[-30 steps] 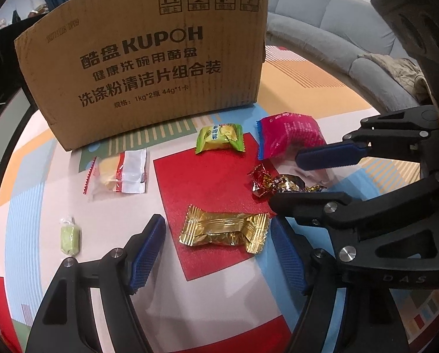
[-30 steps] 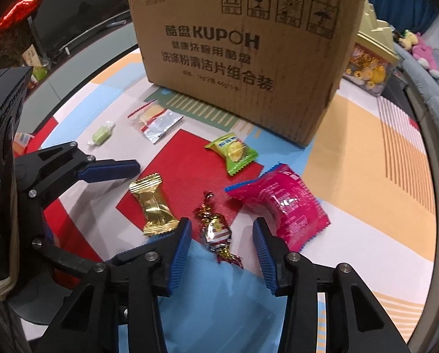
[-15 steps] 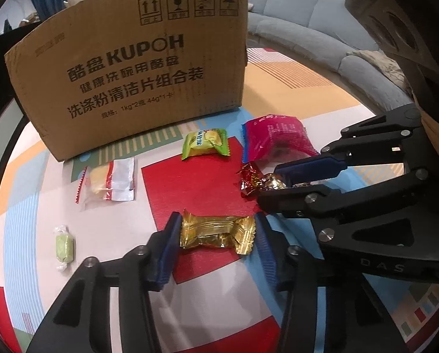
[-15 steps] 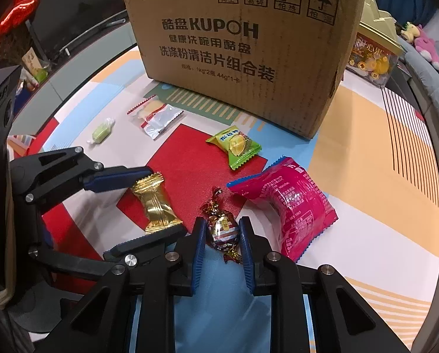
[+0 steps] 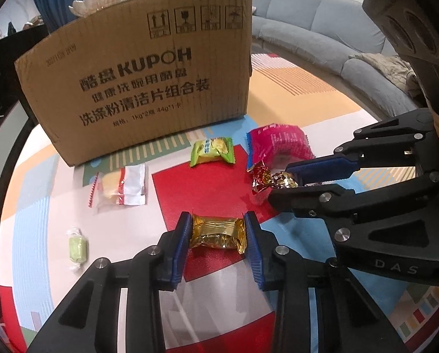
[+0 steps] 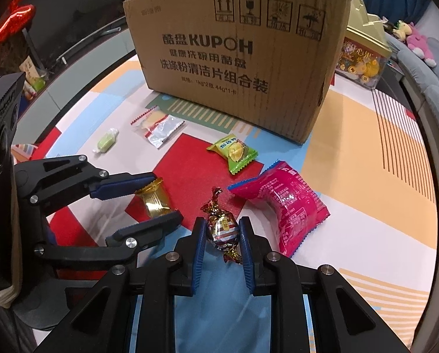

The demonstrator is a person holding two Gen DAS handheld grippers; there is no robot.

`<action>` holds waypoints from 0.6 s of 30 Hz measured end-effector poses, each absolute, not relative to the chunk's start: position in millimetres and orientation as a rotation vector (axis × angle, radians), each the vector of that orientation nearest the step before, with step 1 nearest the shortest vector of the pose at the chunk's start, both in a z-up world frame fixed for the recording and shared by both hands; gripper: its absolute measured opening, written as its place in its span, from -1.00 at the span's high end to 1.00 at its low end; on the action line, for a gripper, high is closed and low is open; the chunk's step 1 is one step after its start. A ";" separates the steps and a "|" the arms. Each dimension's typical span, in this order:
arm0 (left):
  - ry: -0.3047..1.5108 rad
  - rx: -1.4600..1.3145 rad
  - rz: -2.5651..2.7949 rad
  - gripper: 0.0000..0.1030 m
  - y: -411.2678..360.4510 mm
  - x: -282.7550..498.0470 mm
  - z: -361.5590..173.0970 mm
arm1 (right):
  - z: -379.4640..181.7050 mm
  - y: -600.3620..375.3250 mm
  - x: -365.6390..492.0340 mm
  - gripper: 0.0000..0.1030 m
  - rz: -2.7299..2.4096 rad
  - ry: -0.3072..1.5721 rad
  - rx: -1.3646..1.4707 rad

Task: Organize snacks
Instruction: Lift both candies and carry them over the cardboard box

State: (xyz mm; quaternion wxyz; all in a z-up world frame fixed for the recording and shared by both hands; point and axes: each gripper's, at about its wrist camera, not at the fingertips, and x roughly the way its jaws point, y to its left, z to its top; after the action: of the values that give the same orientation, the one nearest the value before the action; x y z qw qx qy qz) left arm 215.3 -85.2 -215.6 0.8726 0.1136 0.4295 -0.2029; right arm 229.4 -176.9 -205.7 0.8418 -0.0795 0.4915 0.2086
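Observation:
A gold foil snack packet [image 5: 216, 232] lies on the red patch of the patterned table mat [image 5: 213, 188]. My left gripper [image 5: 216, 226] is closing on it: both blue pads press its crumpled ends. In the right wrist view the same packet [image 6: 155, 200] sits between the left gripper's [image 6: 163, 198] fingers. My right gripper [image 6: 221, 225] is shut on a red-and-silver twist-wrapped candy [image 6: 222, 226]. That candy [image 5: 262, 179] also shows in the left wrist view, held by the right gripper [image 5: 281, 182].
A large cardboard box [image 5: 137, 88] stands behind the snacks. On the mat lie a pink bag [image 5: 281, 144], a green-yellow packet [image 5: 212, 150], a clear red-and-white packet [image 5: 119, 185] and a small green candy [image 5: 78, 247]. A grey sofa [image 5: 322, 29] curves at the back right.
Both grippers narrowed from wide open. The left pads came in onto the gold packet's ends and crumpled it. The right pads closed on the twist candy and have held it since.

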 end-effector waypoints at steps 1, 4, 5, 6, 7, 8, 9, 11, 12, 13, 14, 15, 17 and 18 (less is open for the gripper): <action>0.893 0.237 -0.423 0.30 -85.3 214.2 -213.3 | -204.4 -177.0 228.9 0.53 0.437 1.036 -0.168; 0.879 0.239 -0.416 0.30 -83.9 211.7 -207.4 | -198.7 -177.2 226.6 0.53 0.427 1.024 -0.169; 0.875 0.238 -0.414 0.30 -83.4 210.9 -204.9 | -196.8 -177.3 226.0 0.53 0.424 1.021 -0.170; 0.872 0.237 -0.413 0.30 -83.2 211.2 -203.0 | -194.8 -178.0 224.8 0.53 0.421 1.017 -0.171; 0.867 0.237 -0.410 0.30 -82.8 210.0 -200.3 | -192.1 -178.1 223.3 0.53 0.417 1.012 -0.173; 0.861 0.236 -0.407 0.30 -82.1 208.8 -197.0 | -190.1 -178.2 222.4 0.53 0.414 1.008 -0.174; 0.856 0.235 -0.405 0.30 -81.4 208.0 -193.9 | -187.9 -178.2 221.2 0.53 0.412 1.004 -0.174; 0.848 0.232 -0.400 0.30 -80.3 205.8 -188.3 | -183.6 -177.6 219.1 0.53 0.407 0.997 -0.176; 0.845 0.230 -0.398 0.30 -79.9 206.2 -186.3 | -181.0 -177.4 217.3 0.53 0.405 0.992 -0.177; 0.842 0.225 -0.396 0.30 -78.8 206.1 -183.4 | -178.2 -177.2 215.1 0.53 0.403 0.987 -0.178; 0.840 0.221 -0.393 0.30 -78.7 206.4 -180.8 | -176.3 -177.1 214.2 0.53 0.402 0.983 -0.178; 0.837 0.219 -0.389 0.30 -78.0 206.0 -178.1 | -173.4 -176.8 212.6 0.53 0.399 0.978 -0.178; 0.828 0.217 -0.382 0.30 -76.7 205.3 -172.9 | -168.2 -176.5 209.5 0.53 0.393 0.969 -0.178; 0.824 0.214 -0.380 0.30 -76.4 205.3 -170.5 | -165.2 -176.4 208.0 0.53 0.390 0.964 -0.177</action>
State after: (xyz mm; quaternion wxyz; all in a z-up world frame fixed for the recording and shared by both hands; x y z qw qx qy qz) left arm 205.3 -76.4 -170.5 0.8933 0.1031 0.3973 -0.1831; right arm 208.0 -176.4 -165.2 0.8641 -0.0847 0.4601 0.1859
